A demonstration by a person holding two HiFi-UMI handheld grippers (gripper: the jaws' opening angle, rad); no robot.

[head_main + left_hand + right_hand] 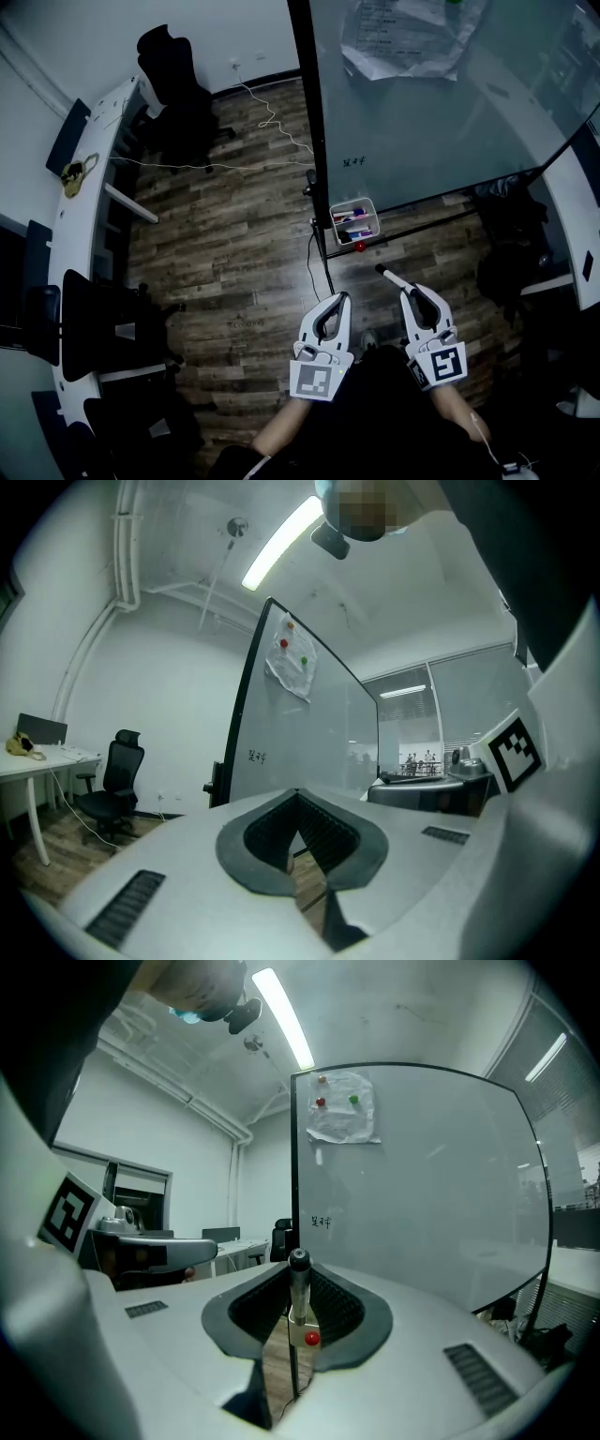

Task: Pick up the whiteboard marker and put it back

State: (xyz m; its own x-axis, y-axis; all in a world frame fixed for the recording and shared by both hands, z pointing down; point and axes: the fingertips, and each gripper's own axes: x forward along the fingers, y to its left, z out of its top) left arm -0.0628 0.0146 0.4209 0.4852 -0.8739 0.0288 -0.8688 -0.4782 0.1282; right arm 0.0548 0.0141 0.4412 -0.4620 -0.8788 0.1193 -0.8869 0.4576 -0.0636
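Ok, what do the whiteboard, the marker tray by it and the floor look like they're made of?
Whiteboard: a smooth, glossy panel, perhaps glass, since it carries faint reflections.
Marker tray: white and thin-walled, likely plastic.
Floor: wood or wood-look planks with a matte finish; grain and plank seams show.

Left gripper (298, 797): jaws together at the tips, nothing between them. Whiteboard (309, 733) stands beyond at 12 o'clock, with small writing (258, 756) near its left edge. Paper sheet (291, 663) pinned near its top by coloured magnets (288, 626). Office chair (114, 782) at 9 o'clock, beside a white desk (42, 761). Ceiling light strip (279, 544) at 12 o'clock.
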